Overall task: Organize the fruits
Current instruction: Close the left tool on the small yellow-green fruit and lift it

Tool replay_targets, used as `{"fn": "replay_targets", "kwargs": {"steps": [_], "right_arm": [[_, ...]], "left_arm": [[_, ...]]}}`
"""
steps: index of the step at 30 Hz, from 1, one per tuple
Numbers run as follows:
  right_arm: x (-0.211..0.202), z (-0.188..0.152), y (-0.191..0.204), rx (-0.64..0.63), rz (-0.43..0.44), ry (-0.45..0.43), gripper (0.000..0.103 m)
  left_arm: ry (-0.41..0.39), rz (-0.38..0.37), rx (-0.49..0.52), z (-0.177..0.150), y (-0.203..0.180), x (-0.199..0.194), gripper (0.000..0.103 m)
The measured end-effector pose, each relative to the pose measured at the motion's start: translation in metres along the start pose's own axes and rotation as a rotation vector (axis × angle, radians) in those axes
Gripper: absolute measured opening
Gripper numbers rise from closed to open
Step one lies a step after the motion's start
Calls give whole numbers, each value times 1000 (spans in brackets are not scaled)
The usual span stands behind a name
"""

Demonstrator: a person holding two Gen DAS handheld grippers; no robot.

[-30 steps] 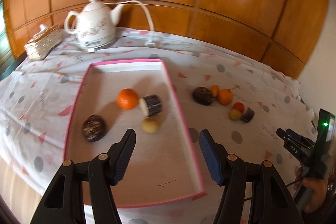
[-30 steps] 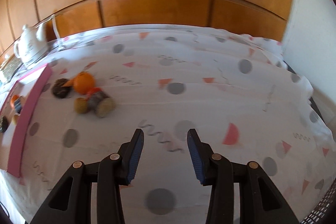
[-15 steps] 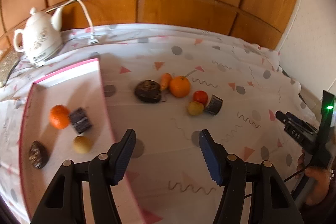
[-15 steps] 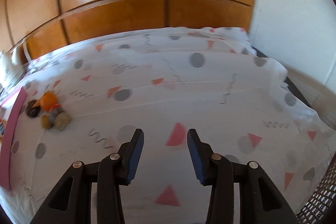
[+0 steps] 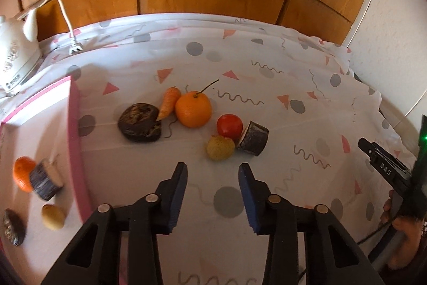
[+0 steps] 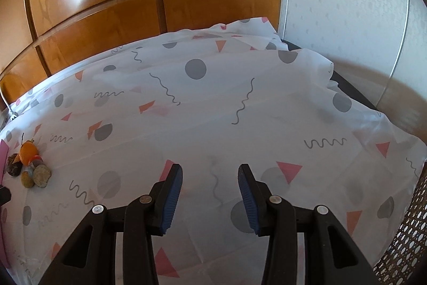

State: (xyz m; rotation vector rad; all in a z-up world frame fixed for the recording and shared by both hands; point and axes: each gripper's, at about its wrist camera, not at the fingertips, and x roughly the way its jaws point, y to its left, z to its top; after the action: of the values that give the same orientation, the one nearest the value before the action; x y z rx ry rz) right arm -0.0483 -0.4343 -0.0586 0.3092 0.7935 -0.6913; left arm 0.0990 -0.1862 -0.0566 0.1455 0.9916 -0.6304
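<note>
In the left wrist view, loose items lie on the tablecloth: an orange (image 5: pixel 193 110), a carrot (image 5: pixel 168 104), a dark brown fruit (image 5: pixel 140 122), a red fruit (image 5: pixel 229 125), a yellow fruit (image 5: pixel 220 148) and a dark cut piece (image 5: pixel 253 142). My left gripper (image 5: pixel 212 172) is open and empty, just short of the yellow fruit. The pink tray (image 5: pixel 74 130) at the left holds an orange (image 5: pixel 22 172), a dark cut piece (image 5: pixel 46 180), a yellow fruit (image 5: pixel 53 217) and a dark fruit (image 5: pixel 13 230). My right gripper (image 6: pixel 210 176) is open and empty over bare cloth; the fruit cluster (image 6: pixel 29 164) shows far left.
A white kettle (image 5: pixel 14 58) with a cord stands at the back left. Wooden panelling runs behind the table. The right gripper's body and the hand (image 5: pixel 395 194) show at the right of the left wrist view. A woven basket (image 6: pixel 403 245) sits at the table's right edge.
My left gripper has swung right, from over the tray to the loose fruits, and come closer to them. My right gripper has turned right, away from the fruits. Both stayed open.
</note>
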Motion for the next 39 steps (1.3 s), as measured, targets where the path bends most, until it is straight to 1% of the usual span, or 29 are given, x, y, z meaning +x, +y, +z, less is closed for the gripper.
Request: {"fn": "replay_targets", "kwargs": {"steps": [7,10,14,15,16,17,18,19,23,29,31,35,39], "right_arm": [[5,2,-8,26,-35,-23,44],[11,1,-12,45,-43,-12,44],[21,-5,-15,69,-29,21,45],[21,-5,-14,60,-28,13,48],[21,-5,-12,55,-24,13,52],[22,-6,-11,49,-21,15,53],[22,-6,-10,46,-23,13,54],[23,-7,-10,44,-23,12,55],[25,-7,-10,45,-13,8,58],[26,-8,-7,33,-9,6,63],[26,-8,-6,27,-10,7,65],[27,-8,-5,22,-14,8,65],[27,-8,-5,19,-16,8,65]], "left_arm": [[14,-8,4,10,-8,17,39],[22,-4,0,12,-8,23,39],[34,-11,-14,14,-7,33,39],[37,-11,-15,14,-8,36,39],[38,-10,-15,14,-8,38,38],[42,-8,-13,14,-8,42,32],[43,1,-10,14,-8,44,29],[35,3,-6,14,-8,45,28],[21,1,-5,11,-6,42,28],[4,0,-27,1,-1,22,28],[11,4,-35,-2,1,19,28],[31,13,-73,-13,10,20,28],[15,21,-62,-23,8,14,28]]}}
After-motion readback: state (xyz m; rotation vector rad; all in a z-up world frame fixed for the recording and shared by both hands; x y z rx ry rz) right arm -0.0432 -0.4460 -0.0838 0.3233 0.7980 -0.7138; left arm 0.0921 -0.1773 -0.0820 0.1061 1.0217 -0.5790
